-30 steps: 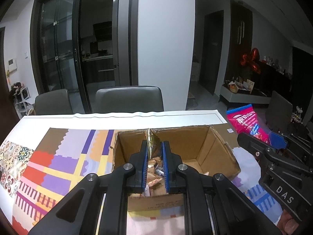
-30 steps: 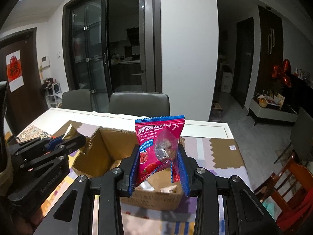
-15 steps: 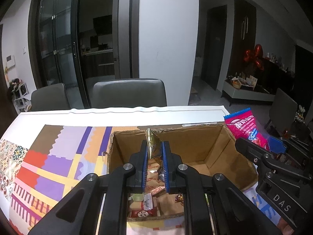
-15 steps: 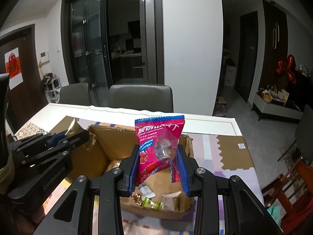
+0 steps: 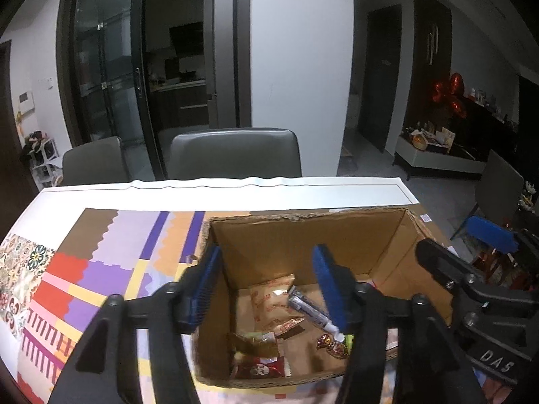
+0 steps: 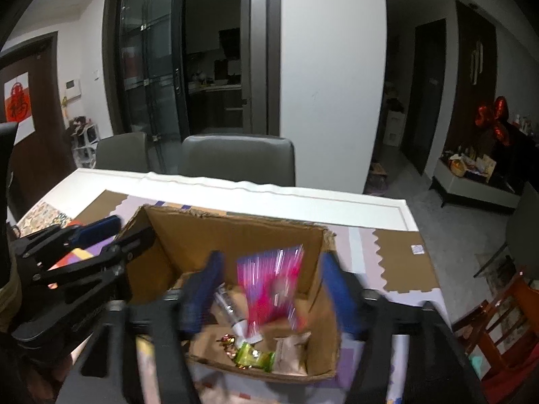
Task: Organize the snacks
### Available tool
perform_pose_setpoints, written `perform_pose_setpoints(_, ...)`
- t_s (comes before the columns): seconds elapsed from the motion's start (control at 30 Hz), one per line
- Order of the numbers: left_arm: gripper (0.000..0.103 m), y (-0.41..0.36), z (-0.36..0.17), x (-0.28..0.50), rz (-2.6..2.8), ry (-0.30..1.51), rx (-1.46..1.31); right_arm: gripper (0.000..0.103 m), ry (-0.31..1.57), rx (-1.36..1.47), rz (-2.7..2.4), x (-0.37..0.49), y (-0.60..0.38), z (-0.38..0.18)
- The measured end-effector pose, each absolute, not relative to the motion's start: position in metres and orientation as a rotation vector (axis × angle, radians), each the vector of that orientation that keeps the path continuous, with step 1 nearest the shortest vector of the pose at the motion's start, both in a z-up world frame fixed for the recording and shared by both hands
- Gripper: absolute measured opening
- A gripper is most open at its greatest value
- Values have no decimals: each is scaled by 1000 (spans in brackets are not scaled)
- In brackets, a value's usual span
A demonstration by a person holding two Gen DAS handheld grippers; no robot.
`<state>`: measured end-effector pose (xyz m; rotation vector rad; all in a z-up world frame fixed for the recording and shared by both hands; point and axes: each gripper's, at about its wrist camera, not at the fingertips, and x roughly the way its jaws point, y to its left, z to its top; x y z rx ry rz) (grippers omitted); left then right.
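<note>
Both grippers, left (image 5: 266, 286) & right (image 6: 271, 289), gape over the cardboard box (image 6: 235, 235); blurred pink snack pack (image 6: 269, 289) looks light, crinkly, slippery, so best pinched at its sealed edge.

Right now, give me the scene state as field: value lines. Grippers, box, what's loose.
left gripper: open, nothing between the fingers, above the box
right gripper: open, above the box
pink snack packet: motion-blurred between the right fingers, apparently dropping into the box
cardboard box: open top, on the patterned mat
box contents: several small wrapped snacks on the floor of the box
</note>
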<state>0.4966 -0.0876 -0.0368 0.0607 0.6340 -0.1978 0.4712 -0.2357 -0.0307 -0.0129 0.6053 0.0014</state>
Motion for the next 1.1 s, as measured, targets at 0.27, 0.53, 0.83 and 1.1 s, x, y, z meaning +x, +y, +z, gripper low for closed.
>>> perform_pose_setpoints(0.27, 86, -78, -29, 487, -154, 611, 52, 81, 602, -13, -19, 464, -239, -25)
perform_pose_setpoints(0.53, 90, -69, -17, 467, -126, 601, 37, 85, 578, -18, -43, 442, -238, -12)
perform_pose_setpoints(0.83, 95, -63, 7, 429, -115, 559, 26, 90, 546, -9, -71, 407, -241, 10)
perform_pose_setpoints(1.1, 103, -58, 23, 384, -110, 524, 19, 92, 512, 11, -100, 361, -244, 27)
